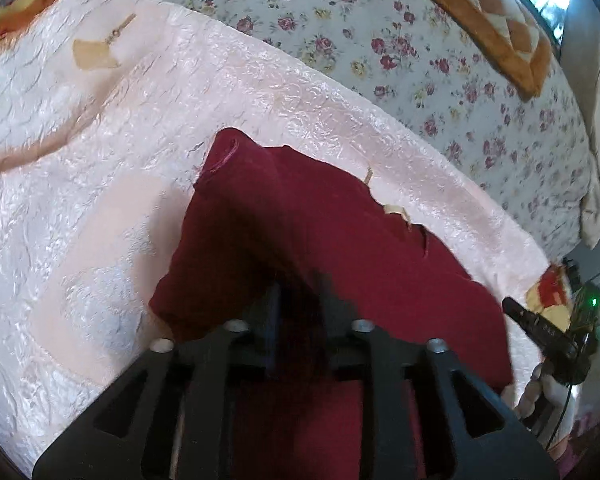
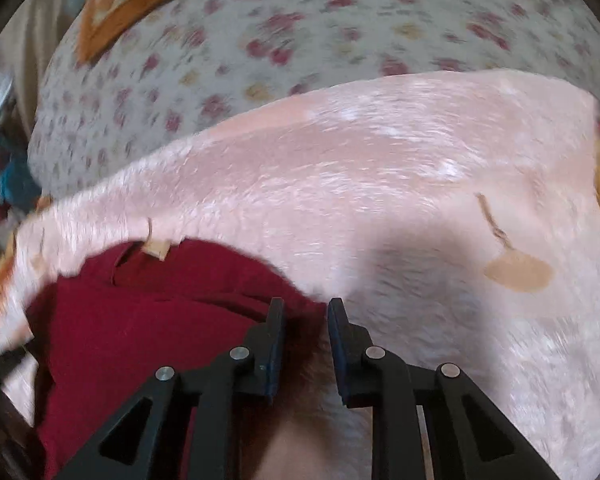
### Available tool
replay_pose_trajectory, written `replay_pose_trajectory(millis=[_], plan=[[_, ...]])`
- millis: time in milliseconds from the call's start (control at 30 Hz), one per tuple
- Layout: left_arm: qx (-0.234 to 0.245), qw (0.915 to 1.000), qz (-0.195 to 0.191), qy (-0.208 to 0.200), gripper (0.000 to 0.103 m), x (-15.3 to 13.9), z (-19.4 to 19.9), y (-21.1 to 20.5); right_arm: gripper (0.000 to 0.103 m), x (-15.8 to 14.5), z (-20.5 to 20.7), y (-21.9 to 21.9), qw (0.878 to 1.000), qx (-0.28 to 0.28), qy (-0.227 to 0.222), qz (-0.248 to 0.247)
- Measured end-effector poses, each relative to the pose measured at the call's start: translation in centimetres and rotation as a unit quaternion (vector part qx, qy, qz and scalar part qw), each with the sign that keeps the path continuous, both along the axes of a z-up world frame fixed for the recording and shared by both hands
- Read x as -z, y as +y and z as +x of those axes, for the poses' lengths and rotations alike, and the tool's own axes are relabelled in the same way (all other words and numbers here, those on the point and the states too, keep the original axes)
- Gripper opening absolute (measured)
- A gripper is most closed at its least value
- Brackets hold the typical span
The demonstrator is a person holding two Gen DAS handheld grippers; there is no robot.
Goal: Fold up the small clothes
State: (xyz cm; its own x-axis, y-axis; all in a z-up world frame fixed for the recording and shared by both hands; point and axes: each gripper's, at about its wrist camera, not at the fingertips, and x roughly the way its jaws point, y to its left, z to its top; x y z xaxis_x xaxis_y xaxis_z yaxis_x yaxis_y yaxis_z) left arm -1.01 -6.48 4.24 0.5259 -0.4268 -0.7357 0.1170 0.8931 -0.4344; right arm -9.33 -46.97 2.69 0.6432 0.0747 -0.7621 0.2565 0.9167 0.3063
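One soft, limp dark-red knit garment (image 1: 340, 240) lies on the pink textured bedcover (image 1: 100, 160); your left gripper (image 1: 300, 296) pinches its fold, your right gripper (image 2: 304, 320) hangs narrowly parted, empty. Grip hems.

- left gripper (image 1: 300, 300): fingers close together, pinching a raised fold of the dark red garment (image 1: 300, 208), its tips sunk in cloth.
- right gripper (image 2: 305, 316): fingers parted with a clear gap, nothing between them, hovering at the garment's edge.
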Motion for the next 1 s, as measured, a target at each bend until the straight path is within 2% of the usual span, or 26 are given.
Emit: replay_pose_trajectory(millis=[33,67,100,133,200,267,367,433,533,667,767,867,933,1000], plan=[[-0.003,1.0000,-0.003,-0.004,0.039,-0.3,-0.2,0.3,0.025,-0.6,-0.5,0.3,1.000,-0.009,-0.003,0.006],[-0.007,0.9999,-0.004,-0.008,0.043,-0.6,-0.5,0.5,0.030,-1.4,-1.1,1.0,1.000,-0.027,-0.006,0.005],[-0.010,0.9999,-0.004,-0.012,0.049,-0.8,-0.6,0.7,0.042,-2.0,-1.7,2.0,0.999,-0.042,-0.009,-0.001],[-0.012,0.9998,-0.001,-0.013,0.051,-0.9,-0.8,0.8,0.047,-2.6,-2.3,3.3,0.998,-0.067,-0.013,-0.012],[-0.010,0.9999,0.007,-0.008,0.051,-0.8,-1.1,0.7,0.047,-2.9,-3.2,5.8,0.993,-0.116,-0.011,-0.030],[-0.001,0.9998,0.021,0.000,0.051,-0.5,-1.4,0.5,0.047,-1.9,-3.8,8.3,0.985,-0.162,0.019,-0.064],[0.006,0.9992,0.039,0.003,0.051,-0.6,-2.0,0.4,0.047,0.5,-4.3,9.6,0.971,-0.171,0.072,-0.152],[0.006,0.9989,0.047,0.002,0.051,-0.7,-2.4,0.6,0.047,0.5,-4.9,8.6,0.976,-0.158,0.063,-0.134],[0.000,0.9985,0.055,0.004,0.051,-0.9,-2.6,1.1,0.047,-1.2,-5.9,7.2,0.986,-0.133,0.044,-0.096],[-0.005,0.9980,0.063,0.003,0.051,-1.1,-2.8,1.4,0.047,-3.2,-6.1,7.1,0.990,-0.115,0.017,-0.081],[-0.006,0.9975,0.071,0.000,0.051,-1.4,-2.9,1.4,0.048,-3.9,-5.8,8.1,0.989,-0.120,0.014,-0.086],[-0.006,0.9967,0.081,-0.004,0.051,-1.6,-2.7,1.2,0.051,-4.0,-6.0,9.7,0.984,-0.155,0.006,-0.083],[-0.004,0.9966,0.082,-0.005,0.051,-1.7,-2.6,1.1,0.069,-3.8,-6.4,11.4,0.976,-0.197,0.002,-0.089],[-0.003,0.9964,0.084,-0.006,0.051,-1.7,-2.4,0.9,0.073,-3.1,-6.7,12.7,0.966,-0.228,0.006,-0.119]])
